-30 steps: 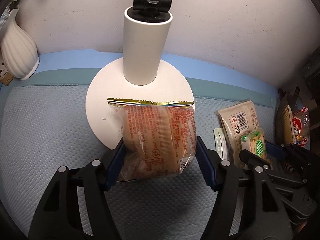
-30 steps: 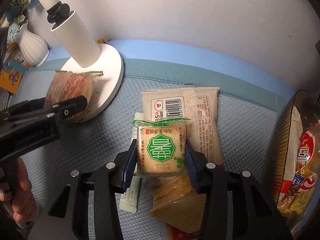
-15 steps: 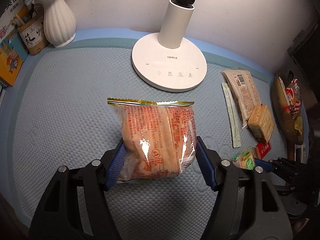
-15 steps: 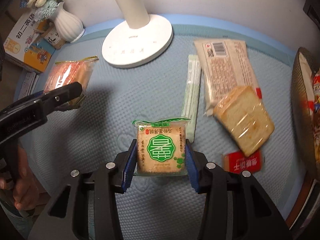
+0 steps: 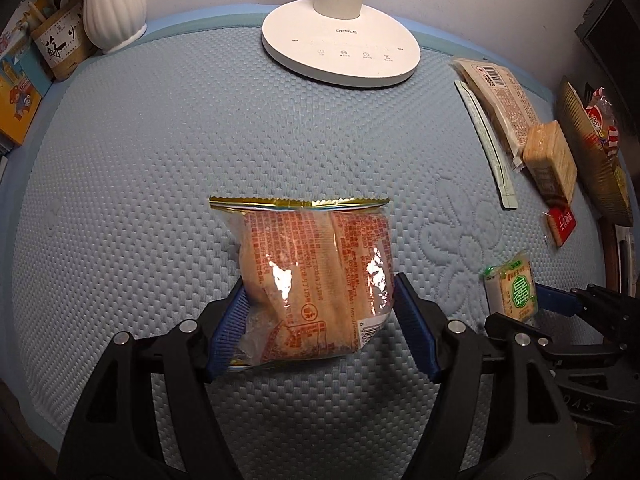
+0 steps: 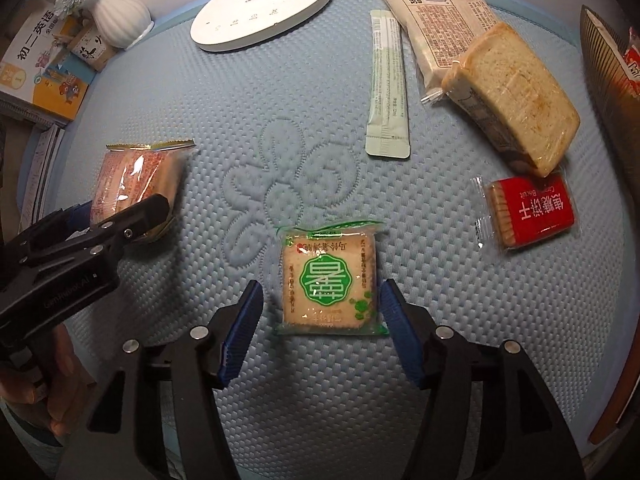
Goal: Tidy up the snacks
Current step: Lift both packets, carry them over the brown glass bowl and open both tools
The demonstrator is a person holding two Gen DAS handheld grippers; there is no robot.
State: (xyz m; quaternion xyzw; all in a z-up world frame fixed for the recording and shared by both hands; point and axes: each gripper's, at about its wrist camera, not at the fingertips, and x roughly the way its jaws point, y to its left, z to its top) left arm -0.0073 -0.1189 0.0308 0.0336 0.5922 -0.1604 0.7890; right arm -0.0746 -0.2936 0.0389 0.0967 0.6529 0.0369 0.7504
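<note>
Snacks lie on and over the blue quilted mat (image 6: 320,100) of the desk. The green-label cracker pack (image 6: 329,280) lies flat between the fingers of the right gripper (image 6: 320,322), whose jaws have just been opening and now stand spread, with a gap between each blue pad and the pack. The orange-printed bread bag (image 5: 316,284) sits between the jaws of the left gripper (image 5: 320,322), which have also just been opening; the left pad touches the bag, the right pad is at its edge, and I cannot tell whether they still pinch it. Ahead and to the right of the right gripper lie a red biscuit pack (image 6: 528,212), a wrapped toast slice (image 6: 516,96), a beige barcode packet (image 6: 440,20) and a pale green stick sachet (image 6: 388,88). Far ahead stands a white lamp base (image 6: 264,4).
</note>
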